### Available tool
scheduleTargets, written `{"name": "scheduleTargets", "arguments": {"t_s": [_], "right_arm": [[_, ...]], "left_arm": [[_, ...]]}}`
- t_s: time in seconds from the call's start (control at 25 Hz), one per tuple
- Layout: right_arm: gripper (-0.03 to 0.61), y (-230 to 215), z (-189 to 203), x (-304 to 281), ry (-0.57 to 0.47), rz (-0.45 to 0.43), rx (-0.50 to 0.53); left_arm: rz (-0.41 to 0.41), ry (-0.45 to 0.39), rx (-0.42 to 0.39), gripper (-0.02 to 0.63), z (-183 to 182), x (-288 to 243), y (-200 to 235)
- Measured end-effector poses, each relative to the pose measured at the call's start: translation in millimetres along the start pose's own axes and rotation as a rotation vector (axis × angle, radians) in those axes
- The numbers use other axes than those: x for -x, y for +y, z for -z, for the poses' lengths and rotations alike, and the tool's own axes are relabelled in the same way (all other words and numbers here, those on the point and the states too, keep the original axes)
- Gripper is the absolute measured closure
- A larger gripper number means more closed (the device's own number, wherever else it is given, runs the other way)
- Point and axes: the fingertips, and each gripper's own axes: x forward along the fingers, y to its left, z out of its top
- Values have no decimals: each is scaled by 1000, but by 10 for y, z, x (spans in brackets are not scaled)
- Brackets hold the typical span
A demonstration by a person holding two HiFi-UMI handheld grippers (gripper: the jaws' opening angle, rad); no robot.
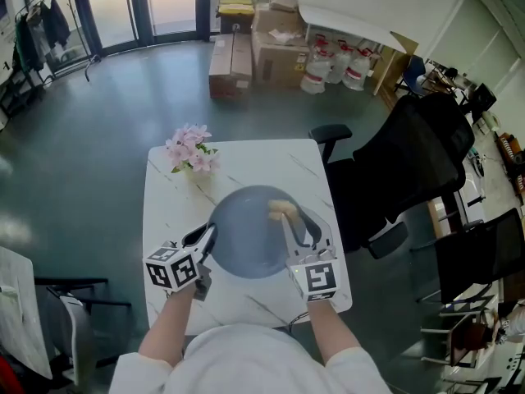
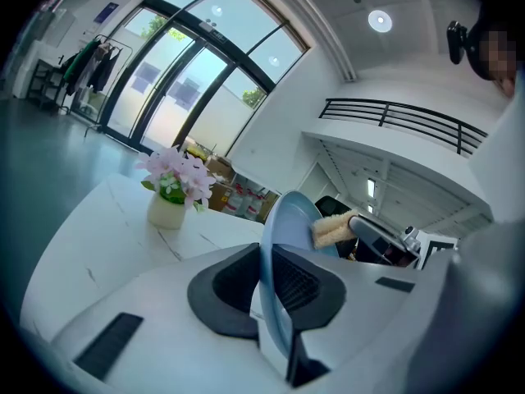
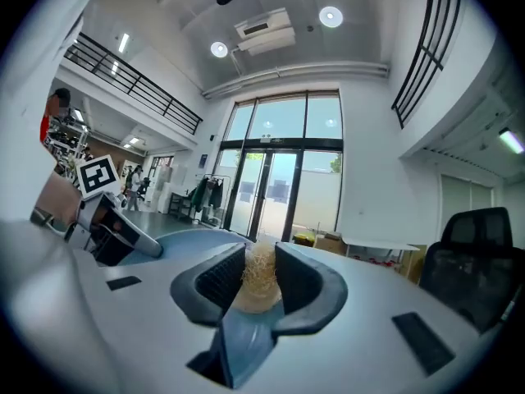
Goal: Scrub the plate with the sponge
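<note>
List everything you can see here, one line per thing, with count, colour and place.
Round grey-blue plate: one, grey-blue, over the middle of the table, rim held by the left gripper.
Tan fibrous sponge: one, tan, at the plate's far right part, held by the right gripper.
Pink flowers in a cream pot: one bunch, pink, far left corner of the table.
White marble-look table: one, white, centre.
Black office chair: one, black, right of the table.
Brown cardboard boxes: several, brown, on the floor beyond the table.
Left gripper: one, white with black fingers, shut on the plate's rim.
Right gripper: one, white with black fingers, shut on the sponge.
</note>
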Motion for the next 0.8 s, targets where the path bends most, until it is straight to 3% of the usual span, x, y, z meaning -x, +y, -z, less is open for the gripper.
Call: {"name": "scheduleTargets", "arguments": {"t_s": [0.12,0.32,0.8], "right_arm": [[460,-108,164,122,50,35,-15],[460,50,375,264,96,12,-59],[460,1052,385,253,102,-232,-85]], "left_arm": [[-13,-23,16,569,-87,-2,65],[-28,-55,10,569,-257,-22,126],[-49,-108,31,569,-445,-61,222]]}}
